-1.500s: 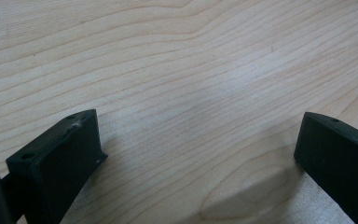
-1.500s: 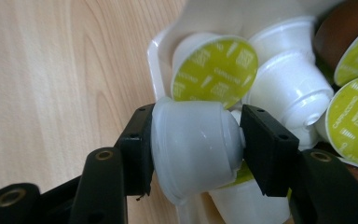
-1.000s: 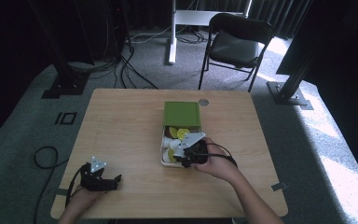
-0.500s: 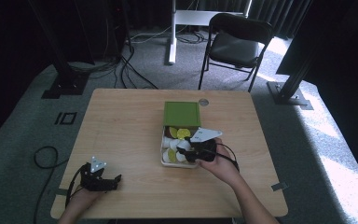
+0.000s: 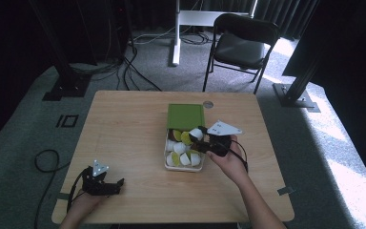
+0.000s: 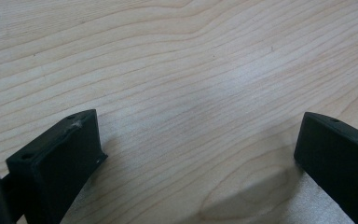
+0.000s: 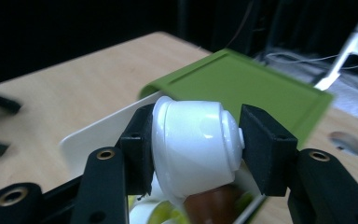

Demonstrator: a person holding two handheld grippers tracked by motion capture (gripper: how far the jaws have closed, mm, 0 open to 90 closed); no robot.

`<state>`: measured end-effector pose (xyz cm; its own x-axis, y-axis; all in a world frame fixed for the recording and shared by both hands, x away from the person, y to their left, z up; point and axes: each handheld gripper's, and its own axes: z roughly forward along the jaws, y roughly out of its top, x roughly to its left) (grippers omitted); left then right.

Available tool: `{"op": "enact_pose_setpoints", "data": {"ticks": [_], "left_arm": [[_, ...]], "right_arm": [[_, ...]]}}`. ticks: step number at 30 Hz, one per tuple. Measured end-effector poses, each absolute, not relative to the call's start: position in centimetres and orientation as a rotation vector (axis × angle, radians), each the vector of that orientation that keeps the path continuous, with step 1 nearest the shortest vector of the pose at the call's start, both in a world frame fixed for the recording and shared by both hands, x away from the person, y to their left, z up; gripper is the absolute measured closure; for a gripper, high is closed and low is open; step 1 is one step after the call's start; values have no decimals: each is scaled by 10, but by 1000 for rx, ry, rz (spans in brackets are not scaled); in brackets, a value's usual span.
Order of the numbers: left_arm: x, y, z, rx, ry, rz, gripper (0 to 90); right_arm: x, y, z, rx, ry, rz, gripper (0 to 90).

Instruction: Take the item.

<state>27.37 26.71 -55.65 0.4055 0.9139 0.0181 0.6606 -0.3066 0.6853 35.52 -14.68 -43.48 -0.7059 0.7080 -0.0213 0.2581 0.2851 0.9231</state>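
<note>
A white box (image 5: pixel 183 168) with a green lid (image 5: pixel 186 116) leaning at its far end sits mid-table and holds several white, yellow-green and brown capsules. My right gripper (image 5: pixel 197 137) hovers over the box's right side, shut on a white capsule (image 5: pixel 196 133). In the right gripper view both pads squeeze the white capsule (image 7: pixel 193 144), with the green lid (image 7: pixel 242 84) and the box wall (image 7: pixel 98 135) behind it. My left gripper (image 5: pixel 117 183) rests near the table's front left corner. In the left gripper view it (image 6: pixel 198 154) stands open over bare wood.
A round cable hole (image 5: pixel 208 104) lies in the tabletop just past the lid. A black chair (image 5: pixel 243 45) and a desk leg stand behind the table. Cables trail on the floor at the left (image 5: pixel 43 160).
My right gripper has lifted the white capsule up and away from the near part of the box, drifting right. The left gripper has stayed put.
</note>
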Motion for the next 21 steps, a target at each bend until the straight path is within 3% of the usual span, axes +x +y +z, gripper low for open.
{"op": "enact_pose_setpoints", "data": {"ticks": [21], "left_arm": [[274,267,-557,2068,1336,550,15]], "right_arm": [[400,-210,-456,1168,1841,1275,486]]}}
